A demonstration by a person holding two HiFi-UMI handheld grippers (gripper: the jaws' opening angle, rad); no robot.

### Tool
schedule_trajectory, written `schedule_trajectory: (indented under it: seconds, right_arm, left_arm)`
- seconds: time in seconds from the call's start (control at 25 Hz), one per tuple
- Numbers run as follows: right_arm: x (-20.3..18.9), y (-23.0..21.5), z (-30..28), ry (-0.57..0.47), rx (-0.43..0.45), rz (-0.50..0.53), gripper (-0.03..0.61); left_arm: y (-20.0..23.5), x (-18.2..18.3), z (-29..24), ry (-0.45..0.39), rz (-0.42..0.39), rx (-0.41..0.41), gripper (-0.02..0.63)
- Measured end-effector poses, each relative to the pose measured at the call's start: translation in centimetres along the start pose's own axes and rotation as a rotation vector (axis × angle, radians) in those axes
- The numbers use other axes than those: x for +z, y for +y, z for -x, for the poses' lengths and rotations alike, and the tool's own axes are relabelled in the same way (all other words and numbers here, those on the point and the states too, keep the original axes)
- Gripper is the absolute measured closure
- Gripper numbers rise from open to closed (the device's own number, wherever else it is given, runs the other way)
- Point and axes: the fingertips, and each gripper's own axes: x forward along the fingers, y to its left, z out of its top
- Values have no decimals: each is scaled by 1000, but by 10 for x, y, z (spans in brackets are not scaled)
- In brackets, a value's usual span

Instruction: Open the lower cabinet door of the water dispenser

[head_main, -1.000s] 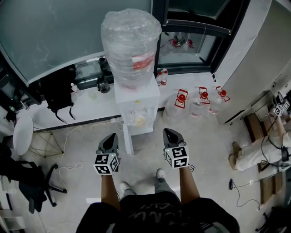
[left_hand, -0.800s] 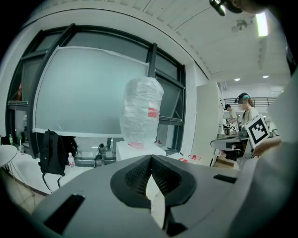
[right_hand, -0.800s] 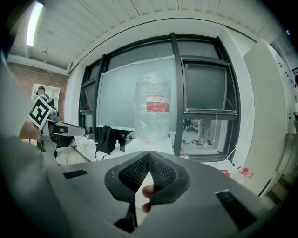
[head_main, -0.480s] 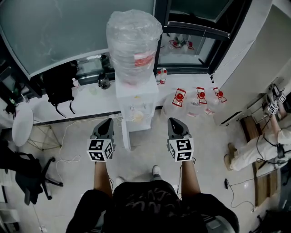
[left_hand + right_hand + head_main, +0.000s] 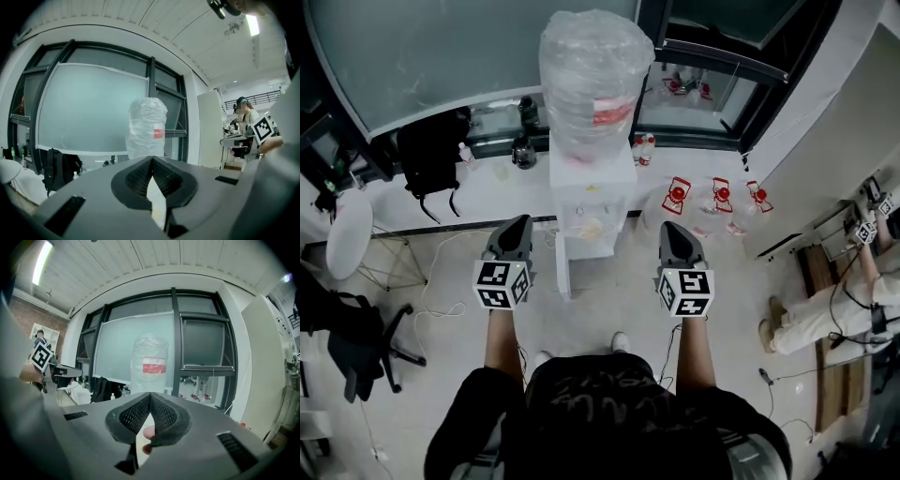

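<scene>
The white water dispenser [image 5: 591,192] stands ahead of me against the window sill, with a plastic-wrapped bottle [image 5: 595,70] on top. Its lower cabinet front [image 5: 581,253] is seen steeply from above and looks closed. My left gripper [image 5: 518,225] hovers just left of the dispenser and my right gripper [image 5: 672,230] just right of it; neither touches it. Both are shut with nothing between the pads. In the left gripper view the bottle [image 5: 146,126] rises behind the shut left gripper [image 5: 151,159]. The right gripper view likewise shows the bottle [image 5: 151,364] beyond the right gripper [image 5: 150,394].
A black backpack [image 5: 431,155] sits on the sill to the left. A white round seat [image 5: 347,244] and a black office chair [image 5: 356,342] stand at left. Several red-capped water jugs [image 5: 712,202] lie right of the dispenser. A person [image 5: 825,314] sits on the floor at right. Cables trail over the floor.
Both grippers have risen and drawn a little apart, now flanking the dispenser's body. Both stay shut.
</scene>
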Motion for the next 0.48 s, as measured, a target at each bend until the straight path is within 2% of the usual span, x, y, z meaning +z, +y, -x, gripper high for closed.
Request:
schedule_trajectory:
  seconds: [0.12, 0.48]
  right_arm:
    - [8, 4, -1, -9, 5, 36, 565]
    - [6, 6, 4, -4, -16, 41, 565]
  left_arm:
    - [4, 6, -1, -13, -3, 8, 601]
    - [8, 4, 7, -19, -1, 10, 601]
